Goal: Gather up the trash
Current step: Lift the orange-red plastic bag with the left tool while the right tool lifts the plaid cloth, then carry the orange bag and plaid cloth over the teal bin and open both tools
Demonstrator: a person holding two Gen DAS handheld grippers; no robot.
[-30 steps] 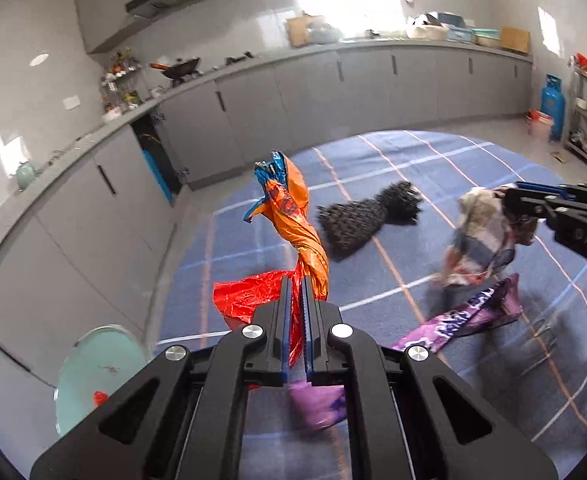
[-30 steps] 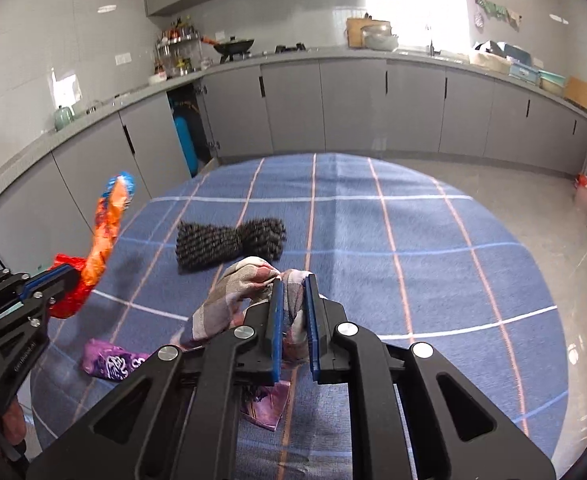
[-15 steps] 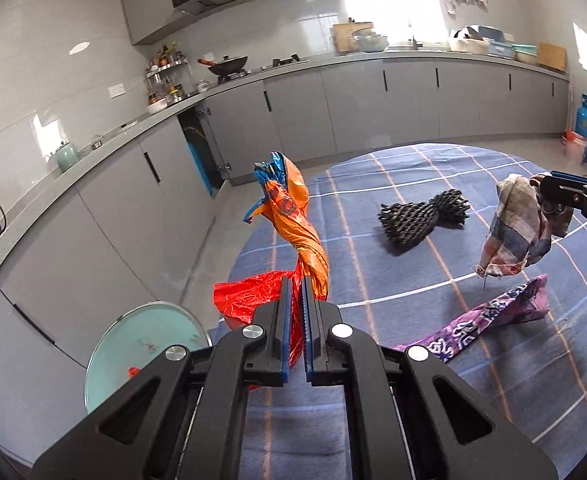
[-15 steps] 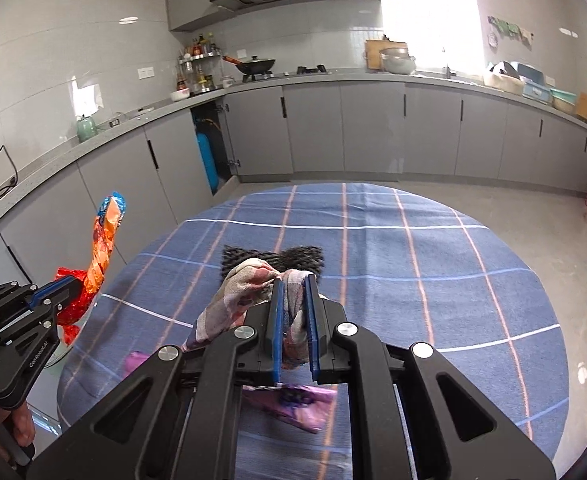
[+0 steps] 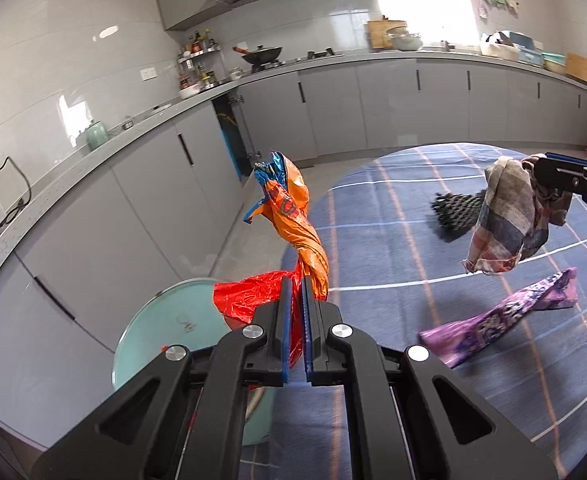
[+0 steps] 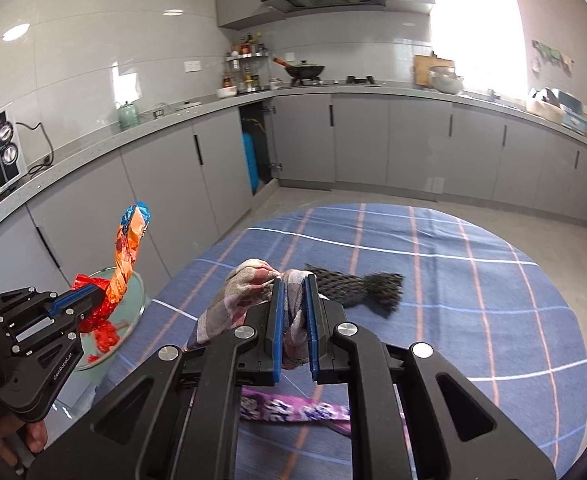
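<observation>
My left gripper (image 5: 296,280) is shut on a twisted orange, blue and red foil wrapper (image 5: 293,216) that stands up from its pads. It hangs over a pale green round bin (image 5: 153,328) beside the table. The same left gripper (image 6: 93,294) and wrapper (image 6: 127,252) show at the left of the right wrist view, above the bin (image 6: 133,312). My right gripper (image 6: 293,280) is shut on a crumpled plaid cloth (image 6: 237,296), held above the table; that cloth (image 5: 501,220) hangs at the right of the left wrist view.
A round table with a blue striped cloth (image 6: 473,280) carries a purple wrapper (image 5: 501,316) and a black mesh bundle (image 6: 357,286). Grey kitchen cabinets (image 6: 373,140) run along the walls behind. A hand (image 6: 33,436) holds the left gripper.
Both grippers have swung left, away from the table's middle. The orange wrapper now hangs over the green bin, and the plaid cloth has risen clear of the purple wrapper.
</observation>
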